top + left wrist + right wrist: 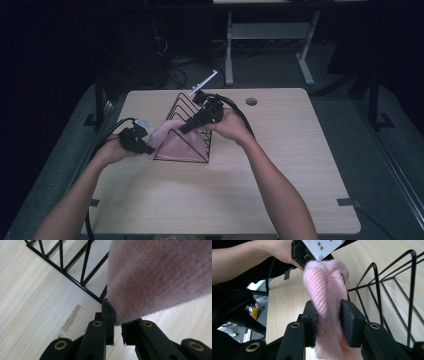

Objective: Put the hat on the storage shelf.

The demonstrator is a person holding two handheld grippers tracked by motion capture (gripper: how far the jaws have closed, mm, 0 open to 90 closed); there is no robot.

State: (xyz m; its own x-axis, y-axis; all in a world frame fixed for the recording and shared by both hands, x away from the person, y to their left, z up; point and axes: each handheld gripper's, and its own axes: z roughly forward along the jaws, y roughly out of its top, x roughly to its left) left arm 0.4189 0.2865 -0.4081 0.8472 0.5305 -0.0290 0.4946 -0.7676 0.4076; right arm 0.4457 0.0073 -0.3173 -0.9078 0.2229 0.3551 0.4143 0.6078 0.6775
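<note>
A pink knitted cloth lies draped against a black wire rack at the middle of the wooden table. My left gripper sits at the cloth's left edge; in its own view the jaws of the left gripper pinch a corner of the cloth beside the rack's base wire. From the right, my right gripper reaches over the rack. Seen from its camera, the right gripper is shut on a bunched fold of the cloth, with the rack to its right.
A round cable hole marks the table's far side. A scuff shows on the wood near the left jaws. Behind the table stands a white table frame on a dark floor. Bare wood stretches to the table's front and right.
</note>
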